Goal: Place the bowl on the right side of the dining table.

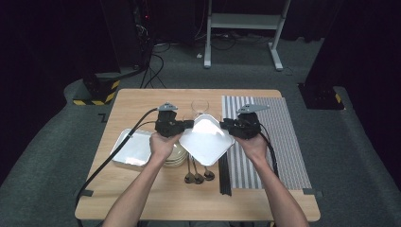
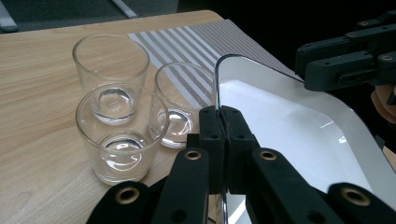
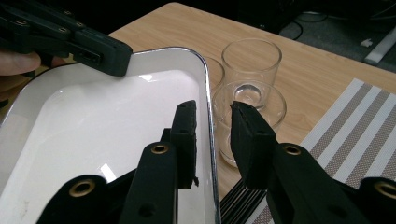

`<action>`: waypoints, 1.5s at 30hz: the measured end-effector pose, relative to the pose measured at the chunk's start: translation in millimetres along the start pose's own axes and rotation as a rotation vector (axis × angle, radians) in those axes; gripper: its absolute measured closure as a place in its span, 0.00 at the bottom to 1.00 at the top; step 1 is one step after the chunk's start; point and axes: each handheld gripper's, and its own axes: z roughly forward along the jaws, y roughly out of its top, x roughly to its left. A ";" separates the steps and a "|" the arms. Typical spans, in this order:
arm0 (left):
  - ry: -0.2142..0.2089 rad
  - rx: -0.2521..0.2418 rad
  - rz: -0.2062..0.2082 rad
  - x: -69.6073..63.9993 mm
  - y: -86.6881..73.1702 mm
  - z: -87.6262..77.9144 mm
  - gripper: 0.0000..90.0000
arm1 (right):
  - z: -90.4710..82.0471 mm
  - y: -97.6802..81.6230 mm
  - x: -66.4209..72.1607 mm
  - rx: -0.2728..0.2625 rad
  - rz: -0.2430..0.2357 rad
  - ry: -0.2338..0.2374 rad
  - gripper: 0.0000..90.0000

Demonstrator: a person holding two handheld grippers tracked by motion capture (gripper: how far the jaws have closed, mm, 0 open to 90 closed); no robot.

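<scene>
left gripper (image 2: pixel 222 122) clamped on white tray (image 1: pixel 206 139) rim, frame centre | right gripper (image 3: pixel 212 140) jaws straddling opposite rim, gap visible, not pressing | glasses (image 2: pixel 116 135) just behind tray

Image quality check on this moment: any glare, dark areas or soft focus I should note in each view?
High view: surroundings nearly black, white plate overexposed and detail lost. Left gripper view: bright highlights on the plate, glasses sharp, the left gripper close and slightly soft. Right gripper view: reflections on the plate, the right gripper looms large.
</scene>
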 end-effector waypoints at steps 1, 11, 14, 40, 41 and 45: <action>0.000 0.000 0.000 -0.1 0.1 -0.3 0.98 | 2.1 1.1 -0.7 0.008 0.000 -0.003 0.79; -0.003 0.001 -0.002 -0.1 0.2 -0.7 0.98 | 15.4 10.5 0.0 0.019 -0.006 0.002 0.84; -0.006 -0.001 -0.004 0.0 0.3 -0.5 0.98 | 19.4 9.2 -2.9 0.024 0.017 0.022 0.85; -0.014 0.005 -0.005 1.8 -0.1 1.6 0.98 | 29.2 8.0 -3.3 0.031 0.023 0.044 0.95; -0.015 0.003 -0.011 1.3 -0.3 2.1 0.98 | 29.1 7.9 -3.6 0.030 0.024 0.046 0.95; -0.017 0.007 -0.013 1.5 -0.8 3.4 0.98 | 28.4 8.0 -4.1 0.032 0.030 0.044 0.95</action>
